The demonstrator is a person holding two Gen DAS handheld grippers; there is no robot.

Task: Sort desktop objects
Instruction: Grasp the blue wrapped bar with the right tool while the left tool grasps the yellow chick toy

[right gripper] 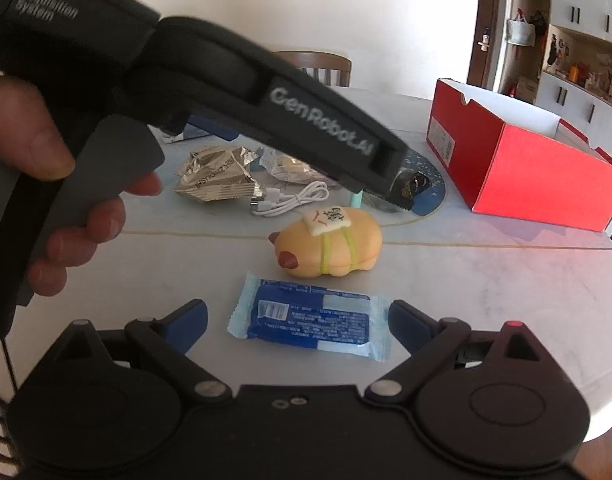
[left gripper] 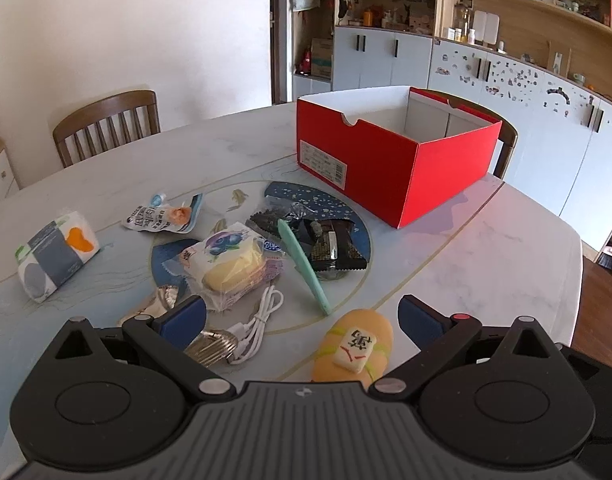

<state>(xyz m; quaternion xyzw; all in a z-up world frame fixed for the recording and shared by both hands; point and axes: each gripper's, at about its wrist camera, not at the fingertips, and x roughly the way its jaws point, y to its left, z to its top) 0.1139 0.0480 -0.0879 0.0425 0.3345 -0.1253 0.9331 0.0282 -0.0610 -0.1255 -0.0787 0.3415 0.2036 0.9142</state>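
Note:
My left gripper [left gripper: 302,320] is open above a pile of small objects: a yellow squishy toy with a mahjong tile [left gripper: 355,346], a white cable [left gripper: 258,322], a mint pen [left gripper: 304,266], a blueberry cake pack [left gripper: 230,264] and a dark snack pack [left gripper: 331,250]. An open red box [left gripper: 397,152] stands beyond them. My right gripper [right gripper: 298,320] is open, its fingers either side of a blue wrapped snack [right gripper: 309,322]. The toy [right gripper: 329,246] lies just past it. The left gripper's body [right gripper: 210,80], held by a hand [right gripper: 46,184], crosses the right wrist view.
A tissue pack [left gripper: 56,256] and a crumpled pouch [left gripper: 162,216] lie at the left of the round marble table [left gripper: 485,256]. A silver wrapper [right gripper: 214,178] sits by the cable [right gripper: 290,200]. The red box [right gripper: 537,168] is at the far right. Wooden chairs [left gripper: 106,124] and cabinets stand behind.

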